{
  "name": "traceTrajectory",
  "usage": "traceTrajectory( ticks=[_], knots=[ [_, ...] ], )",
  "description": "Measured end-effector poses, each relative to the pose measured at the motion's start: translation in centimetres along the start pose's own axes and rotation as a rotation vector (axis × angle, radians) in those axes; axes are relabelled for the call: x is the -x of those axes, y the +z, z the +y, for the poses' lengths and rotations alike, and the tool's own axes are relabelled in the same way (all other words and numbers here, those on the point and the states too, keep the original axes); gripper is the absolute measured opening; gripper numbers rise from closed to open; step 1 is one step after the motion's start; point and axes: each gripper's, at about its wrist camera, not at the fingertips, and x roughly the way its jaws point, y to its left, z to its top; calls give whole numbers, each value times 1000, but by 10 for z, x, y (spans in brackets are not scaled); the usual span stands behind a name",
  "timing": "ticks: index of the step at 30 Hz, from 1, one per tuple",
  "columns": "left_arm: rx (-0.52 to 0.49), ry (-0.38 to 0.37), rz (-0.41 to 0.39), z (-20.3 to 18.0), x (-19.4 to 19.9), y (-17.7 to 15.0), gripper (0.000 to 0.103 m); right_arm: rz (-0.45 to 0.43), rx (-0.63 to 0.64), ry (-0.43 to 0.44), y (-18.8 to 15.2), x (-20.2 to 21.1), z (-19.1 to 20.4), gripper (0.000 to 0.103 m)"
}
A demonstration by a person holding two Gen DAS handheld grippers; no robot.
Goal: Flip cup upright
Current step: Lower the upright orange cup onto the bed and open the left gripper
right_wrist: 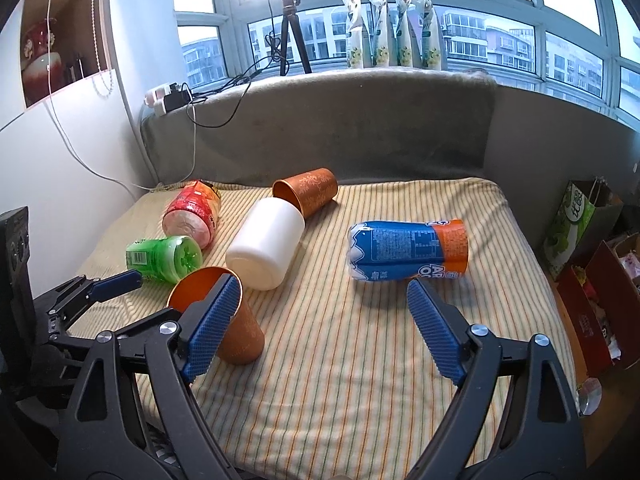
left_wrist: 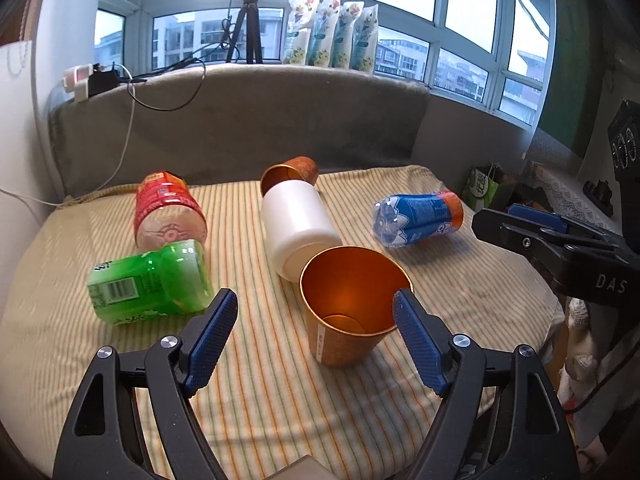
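copper cup stands mouth-up between spread left jaws

copper cup (left_wrist: 350, 312) in the left wrist view sits on the striped cloth (left_wrist: 260, 400) with its mouth up, leaning slightly toward the camera. the left gripper (left_wrist: 316, 312) is released, its blue pads wide apart; the right pad is at the rim at about 3 o'clock, contact unclear, the left pad well clear. that spacing suggests a let-go after righting. at 12 o'clock a white bottle (left_wrist: 298, 226) lies just beside the rim, with a second cup (left_wrist: 290, 174) on its side behind it. a green bottle (left_wrist: 150, 282) lies at 9 o'clock.

in the right wrist view the right gripper (right_wrist: 322, 316) hangs open over bare cloth, holding nothing, likely kept aside. the upright cup appears at 9 o'clock, partly behind the left pad. a blue bottle (right_wrist: 408, 250) lies at 1 o'clock, and the fallen cup at 12 o'clock probably needs flipping next.
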Motion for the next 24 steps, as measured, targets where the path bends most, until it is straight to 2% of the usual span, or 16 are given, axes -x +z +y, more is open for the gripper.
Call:
traceTrajectory(
  ticks=[4,11,13,14,15,18,19,24],
  knots=[
    [10,17,-47,5,14,6,80,-19,-7,0,1,3,0,88],
    [40,115,-207,16,43,21,80,-108,-1,-19,6,14,4,88],
    [49,146,-256,20,50,25,80,-135,1,-29,7,17,5,92],
    [54,156,-273,22,52,26,80,-153,1,-37,7,18,5,101],
    [57,171,-296,23,54,27,80,-167,1,-43,6,21,6,103],
    [54,216,-329,26,55,29,82,-205,15,-67,4,24,8,103],
    [56,220,-333,28,55,30,85,-211,24,-77,4,25,9,103],
    [57,231,-336,28,55,27,88,-222,57,-97,-1,27,15,103]
  ],
)
